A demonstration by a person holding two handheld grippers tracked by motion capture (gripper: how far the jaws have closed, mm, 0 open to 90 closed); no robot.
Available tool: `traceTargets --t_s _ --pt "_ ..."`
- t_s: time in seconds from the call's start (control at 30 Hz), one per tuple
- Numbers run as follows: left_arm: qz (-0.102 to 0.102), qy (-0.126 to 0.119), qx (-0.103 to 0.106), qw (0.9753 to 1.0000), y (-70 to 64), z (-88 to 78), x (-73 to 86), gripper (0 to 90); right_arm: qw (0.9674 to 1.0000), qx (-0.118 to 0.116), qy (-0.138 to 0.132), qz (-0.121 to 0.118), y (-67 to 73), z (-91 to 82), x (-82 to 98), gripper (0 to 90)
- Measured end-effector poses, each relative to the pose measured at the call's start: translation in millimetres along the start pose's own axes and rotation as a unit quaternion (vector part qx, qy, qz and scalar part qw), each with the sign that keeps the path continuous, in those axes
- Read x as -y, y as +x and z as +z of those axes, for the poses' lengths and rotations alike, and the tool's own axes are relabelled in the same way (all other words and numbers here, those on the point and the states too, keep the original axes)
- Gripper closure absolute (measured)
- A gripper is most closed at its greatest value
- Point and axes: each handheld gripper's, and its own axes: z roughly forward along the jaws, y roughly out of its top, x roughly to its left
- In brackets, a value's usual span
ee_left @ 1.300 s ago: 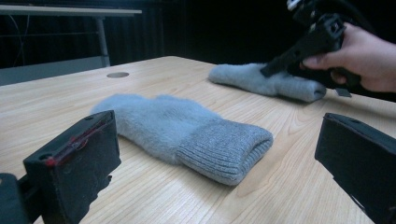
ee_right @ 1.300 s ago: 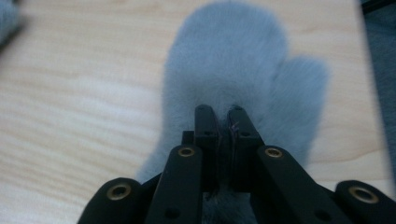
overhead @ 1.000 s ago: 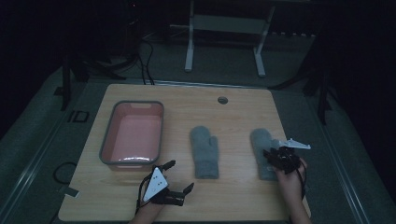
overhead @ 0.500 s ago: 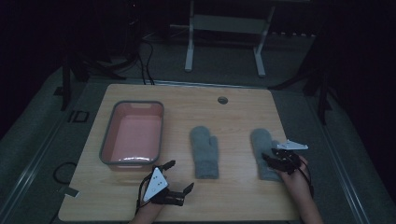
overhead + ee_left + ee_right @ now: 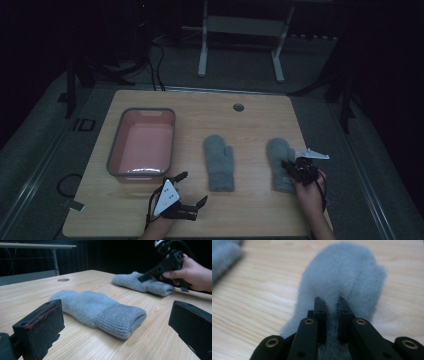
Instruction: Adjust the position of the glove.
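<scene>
While the right tool (image 5: pixel 331 302) pinches a fold of the right grey mitten (image 5: pixel 342 277) — jaws just closed on its fleece — that mitten lies flat on the desk (image 5: pixel 250 125), well right of the pink tub (image 5: pixel 142 145), second mitten (image 5: pixel 218 160) between, left tool (image 5: pixel 192 190) wide open, empty, near the tub's front.

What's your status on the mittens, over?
Right gripper shut on the right mitten, pinching a fold. Left gripper open, idle near the bin. Middle mitten untouched. Path clear.
</scene>
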Motion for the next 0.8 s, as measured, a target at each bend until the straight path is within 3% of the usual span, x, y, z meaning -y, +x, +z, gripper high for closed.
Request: traceTargets --t_s 0.2,0.37,0.43,0.5,0.57,0.63,0.67,0.73,0.77,0.8 --pt "0.000 0.000 0.000 1.0000 0.0 0.0 0.0 0.2 0.9995 0.016 -0.029 -0.004 20.1 -11.9 -23.5 82.1" --pt "-0.001 -0.001 0.001 1.0000 0.2 -0.1 0.1 0.2 0.9991 0.007 -0.040 0.006 31.9 -16.6 -38.5 82.1" --pt "-0.001 -0.001 0.002 1.0000 0.3 -0.1 0.1 0.2 0.9990 0.005 -0.046 -0.001 44.0 -17.5 -49.4 82.1" --pt "-0.001 0.000 0.001 1.0000 0.4 -0.1 0.0 0.2 0.9989 0.003 -0.047 -0.002 46.7 -17.5 -51.9 82.1" --pt "-0.001 -0.001 0.001 1.0000 0.2 0.0 0.1 0.2 0.9986 -0.007 -0.053 -0.006 61.4 -18.6 -61.7 82.1" --pt "0.000 0.000 0.001 1.0000 0.1 0.0 0.0 0.2 0.9984 -0.009 -0.055 -0.011 67.3 -19.0 -64.5 82.1" --pt "0.001 0.000 0.001 1.0000 0.0 -0.1 0.0 0.2 0.9981 -0.014 -0.058 -0.016 80.8 -18.9 -70.3 82.1" --pt "0.001 0.000 0.001 1.0000 0.0 -0.1 0.0 0.2 0.9979 -0.018 -0.060 -0.018 85.5 -18.6 -72.0 82.1" --pt "-0.001 -0.001 0.000 1.0000 0.3 -0.2 0.1 0.2 0.9973 -0.028 -0.062 -0.029 101.0 -16.3 -76.4 82.1" --pt "-0.001 -0.001 0.000 1.0000 0.3 -0.2 0.1 0.3 0.9973 -0.028 -0.062 -0.029 101.0 -16.3 -76.4 82.1"
